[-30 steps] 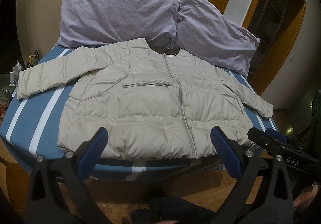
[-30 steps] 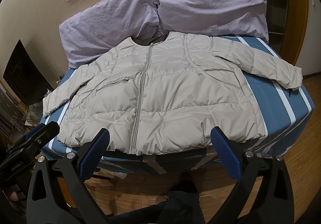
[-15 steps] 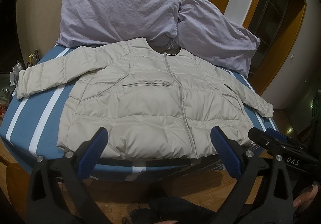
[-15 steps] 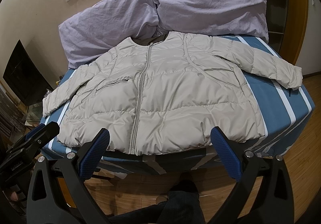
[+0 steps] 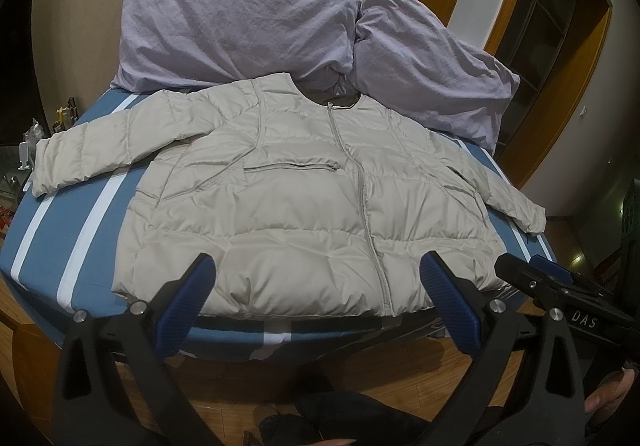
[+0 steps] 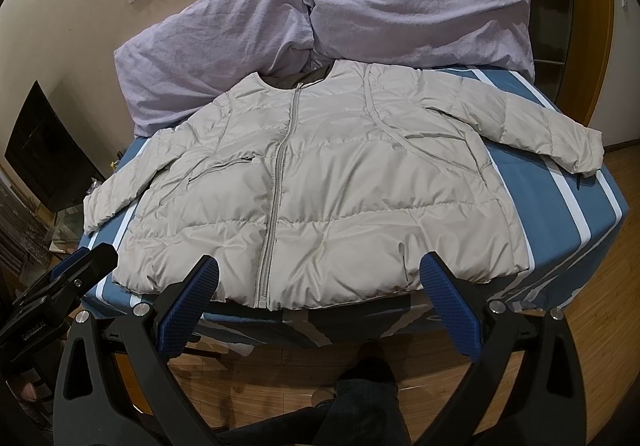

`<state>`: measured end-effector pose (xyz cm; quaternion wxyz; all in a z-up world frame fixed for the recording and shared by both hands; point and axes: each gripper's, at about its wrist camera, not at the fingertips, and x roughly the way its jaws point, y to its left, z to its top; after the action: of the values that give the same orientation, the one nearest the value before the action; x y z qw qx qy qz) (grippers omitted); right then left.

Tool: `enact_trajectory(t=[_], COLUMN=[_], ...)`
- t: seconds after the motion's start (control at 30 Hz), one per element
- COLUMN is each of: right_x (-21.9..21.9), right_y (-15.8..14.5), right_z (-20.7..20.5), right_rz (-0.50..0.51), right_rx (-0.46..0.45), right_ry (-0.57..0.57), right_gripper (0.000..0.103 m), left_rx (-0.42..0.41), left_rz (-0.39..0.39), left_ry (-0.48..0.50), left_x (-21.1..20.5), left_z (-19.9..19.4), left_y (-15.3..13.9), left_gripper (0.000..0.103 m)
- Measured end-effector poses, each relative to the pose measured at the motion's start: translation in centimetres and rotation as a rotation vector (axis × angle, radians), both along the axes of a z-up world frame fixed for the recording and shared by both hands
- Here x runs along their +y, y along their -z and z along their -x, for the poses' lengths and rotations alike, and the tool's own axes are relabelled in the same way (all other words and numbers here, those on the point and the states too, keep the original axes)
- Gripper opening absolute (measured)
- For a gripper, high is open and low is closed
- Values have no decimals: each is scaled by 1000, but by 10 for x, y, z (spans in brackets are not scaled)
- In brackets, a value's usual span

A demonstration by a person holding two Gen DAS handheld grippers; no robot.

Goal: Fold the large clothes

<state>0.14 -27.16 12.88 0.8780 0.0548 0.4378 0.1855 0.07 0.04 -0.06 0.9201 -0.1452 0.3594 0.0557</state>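
Both tongs, left tongs (image 5: 316,300) and right tongs (image 6: 318,300), hang spread wide and empty short of the bed (image 5: 72,230). No fold looks begun: the jacket (image 5: 304,206) lies flat, zipped, sleeves out, collar toward the 2 pillows (image 5: 240,30), hem nearest, sleeves spanning crosswise.

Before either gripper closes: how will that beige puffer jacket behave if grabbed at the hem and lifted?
Probably floppy: the jacket lies flat with soft wrinkles and limp sleeves, so the rest should drape and sag. Likely light for its size, given the puffy quilting. The shell looks smooth and slightly shiny, so it may slip on the bed cover or in the jaws; pinch deep.
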Motion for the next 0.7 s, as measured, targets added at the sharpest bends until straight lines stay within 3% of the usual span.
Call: enact_trajectory(t=[0.43, 0.7], right_x=[-9, -49], right_y=[7, 26], right_z=[-23, -78], right_rz=[-4, -5], right_rx=[21, 84], right_ry=[49, 181], right_gripper=[102, 102], left_rx=[17, 56], left_rz=[25, -18], left_ry=[-20, -55], left_x=[11, 20], left_z=[-18, -48], left_y=[11, 24], left_gripper=[101, 101])
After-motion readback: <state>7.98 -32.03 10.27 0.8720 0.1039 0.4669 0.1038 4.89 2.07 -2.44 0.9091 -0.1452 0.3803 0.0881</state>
